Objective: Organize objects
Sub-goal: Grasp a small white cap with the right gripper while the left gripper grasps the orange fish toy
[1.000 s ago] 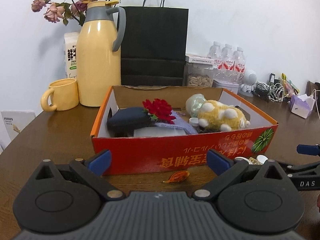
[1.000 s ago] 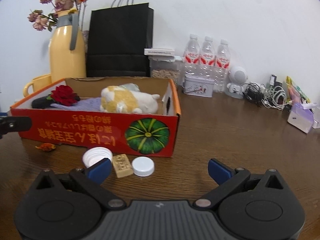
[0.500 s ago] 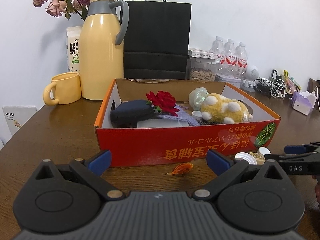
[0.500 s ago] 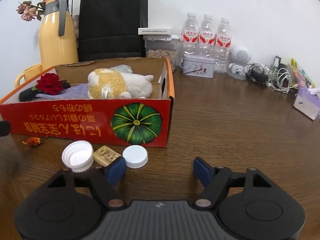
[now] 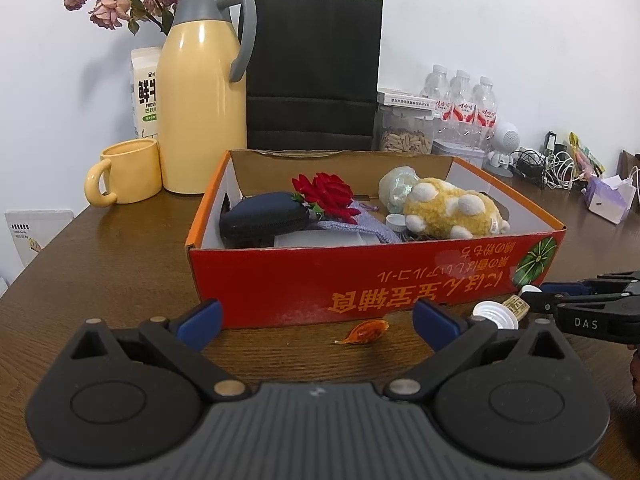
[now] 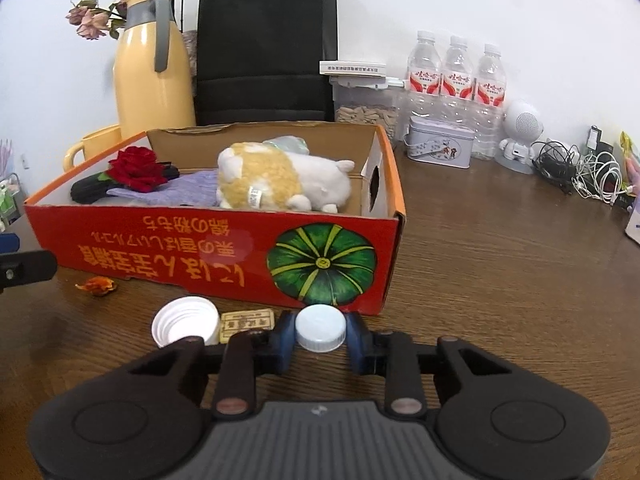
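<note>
My right claw (image 6: pixel 321 340) pinches white cap (image 6: pixel 320 328), box (image 6: pixel 200 248) at 12 o'clock. My left claw (image 5: pixel 316 316) wide open, holds nothing.

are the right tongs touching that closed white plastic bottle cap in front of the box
Touching. The right wrist view shows the right tongs with both blue pads pressed against the closed white plastic bottle cap.

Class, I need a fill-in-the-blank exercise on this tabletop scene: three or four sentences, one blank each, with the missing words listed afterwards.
1. The right hand-held gripper has its fingers closed around a white bottle ____.
2. The left hand-held gripper is ____ and holds nothing.
3. The plush toy lies inside the ____ cardboard box.
4. The picture printed on the box front is a green ____.

Missing words: cap; open; red; pumpkin
</note>
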Tool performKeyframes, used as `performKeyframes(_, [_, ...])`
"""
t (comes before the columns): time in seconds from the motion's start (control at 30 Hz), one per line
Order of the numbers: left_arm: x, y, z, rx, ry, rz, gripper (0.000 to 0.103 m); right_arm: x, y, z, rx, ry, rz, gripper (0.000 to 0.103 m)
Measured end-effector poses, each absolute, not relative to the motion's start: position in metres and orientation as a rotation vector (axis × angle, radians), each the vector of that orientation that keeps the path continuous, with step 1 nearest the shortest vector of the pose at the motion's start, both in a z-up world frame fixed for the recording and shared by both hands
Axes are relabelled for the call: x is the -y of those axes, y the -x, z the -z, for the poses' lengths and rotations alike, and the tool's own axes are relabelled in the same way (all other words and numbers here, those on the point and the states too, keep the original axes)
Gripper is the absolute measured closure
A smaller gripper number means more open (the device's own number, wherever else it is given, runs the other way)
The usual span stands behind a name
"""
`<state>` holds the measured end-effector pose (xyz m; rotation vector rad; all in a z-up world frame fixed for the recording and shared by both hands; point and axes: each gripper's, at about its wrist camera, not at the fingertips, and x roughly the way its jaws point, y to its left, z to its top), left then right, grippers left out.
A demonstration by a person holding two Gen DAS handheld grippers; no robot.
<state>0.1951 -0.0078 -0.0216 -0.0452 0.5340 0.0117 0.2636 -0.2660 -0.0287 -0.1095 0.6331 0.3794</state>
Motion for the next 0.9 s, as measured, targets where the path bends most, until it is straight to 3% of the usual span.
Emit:
performKeyframes(0.4, [0.016,-0.205,0.032,-0.591,0.033,-0.009,0.000,0.254,-0.222,0.008,-0.405,0.138,-0.361,0.076])
performKeyframes(0.9, [0.033,-0.230,0.044,-0.656,0.081,-0.148,0.000,0.233,-0.202,0.000,-0.354,0.150,-0.411,0.076])
